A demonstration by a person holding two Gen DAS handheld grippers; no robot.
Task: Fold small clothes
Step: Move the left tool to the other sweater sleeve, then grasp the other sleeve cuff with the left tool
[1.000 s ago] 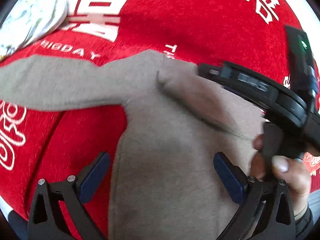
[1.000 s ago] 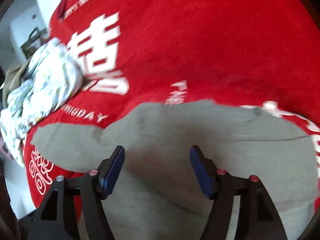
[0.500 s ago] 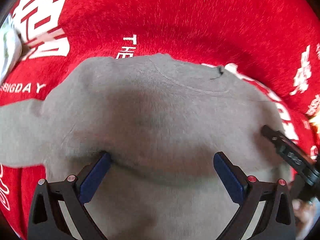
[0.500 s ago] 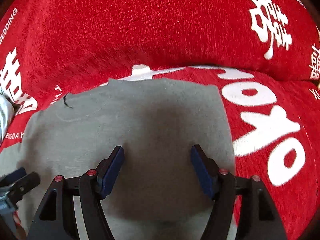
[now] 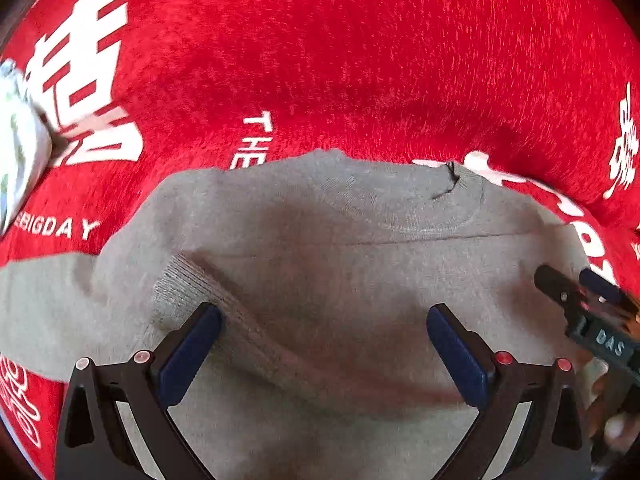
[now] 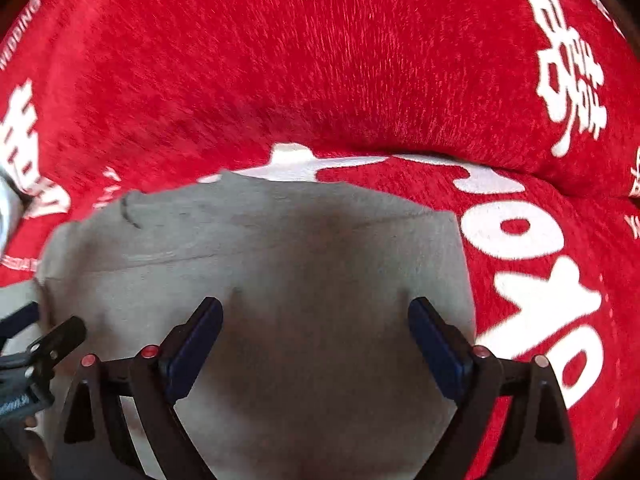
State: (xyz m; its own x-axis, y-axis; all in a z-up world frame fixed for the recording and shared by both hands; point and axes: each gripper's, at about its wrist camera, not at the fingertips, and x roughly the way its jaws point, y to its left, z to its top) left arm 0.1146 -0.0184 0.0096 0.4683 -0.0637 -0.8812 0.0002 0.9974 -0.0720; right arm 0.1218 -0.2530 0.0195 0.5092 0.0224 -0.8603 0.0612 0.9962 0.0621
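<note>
A grey sweater [image 5: 360,264] lies flat on the red blanket [image 5: 360,60], neckline [image 5: 448,184] toward the far side. One sleeve with a ribbed cuff [image 5: 180,284] is folded slantwise across the body; the other sleeve [image 5: 40,300] stretches out left. My left gripper [image 5: 324,344] hovers open over the sweater's middle, its left finger [image 5: 192,344] beside the cuff. My right gripper [image 6: 316,336] is over the sweater's right part [image 6: 320,260], near its right edge. Its jaws are opening wide and nothing is pinched between them. Each gripper shows at the edge of the other's view.
A white flowered cloth [image 5: 16,152] lies bunched at the blanket's left edge. Large white characters and letters [image 6: 528,264] are printed on the blanket. A hand [image 5: 616,428] holds the right gripper [image 5: 580,308] at the right of the left wrist view.
Both grippers have swept to the right over the sweater, then settled. A ribbed cuff now lies across the body by my left finger. The right jaws stand wider than before.
</note>
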